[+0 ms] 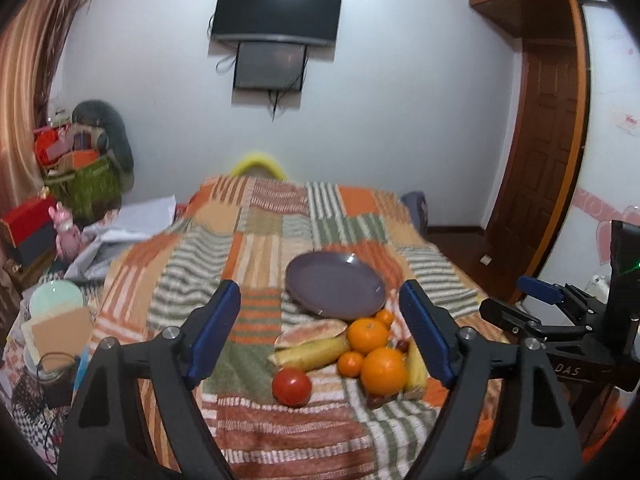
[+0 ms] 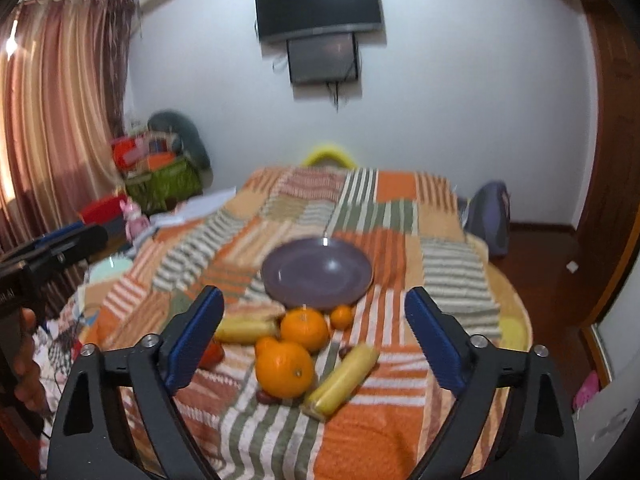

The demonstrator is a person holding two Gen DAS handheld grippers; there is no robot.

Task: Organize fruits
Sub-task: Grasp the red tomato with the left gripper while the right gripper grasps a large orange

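A pile of fruit lies on the patchwork bedspread [image 1: 256, 240] in front of an empty purple plate [image 1: 336, 285]. It holds two large oranges [image 1: 383, 370], small mandarins [image 1: 350, 363], two bananas [image 1: 310, 354], a cut melon slice [image 1: 312, 330] and a red round fruit [image 1: 291, 386]. My left gripper [image 1: 319, 288] hovers open before the pile, nothing between its blue pads. My right gripper [image 2: 314, 292] is also open and empty, aimed at the large oranges [image 2: 284, 368], a banana [image 2: 344, 376] and the plate [image 2: 316, 272]. Its left finger partly hides the red fruit [image 2: 212, 354].
Each gripper shows at the other view's edge: the right one [image 1: 516, 300], the left one [image 2: 68, 240] with a hand [image 2: 24, 360]. Boxes, bags and papers [image 1: 80, 184] crowd the bed's left side. A backpack [image 2: 488, 216] and wooden door [image 1: 548, 152] stand right. A TV [image 1: 276, 12] hangs ahead.
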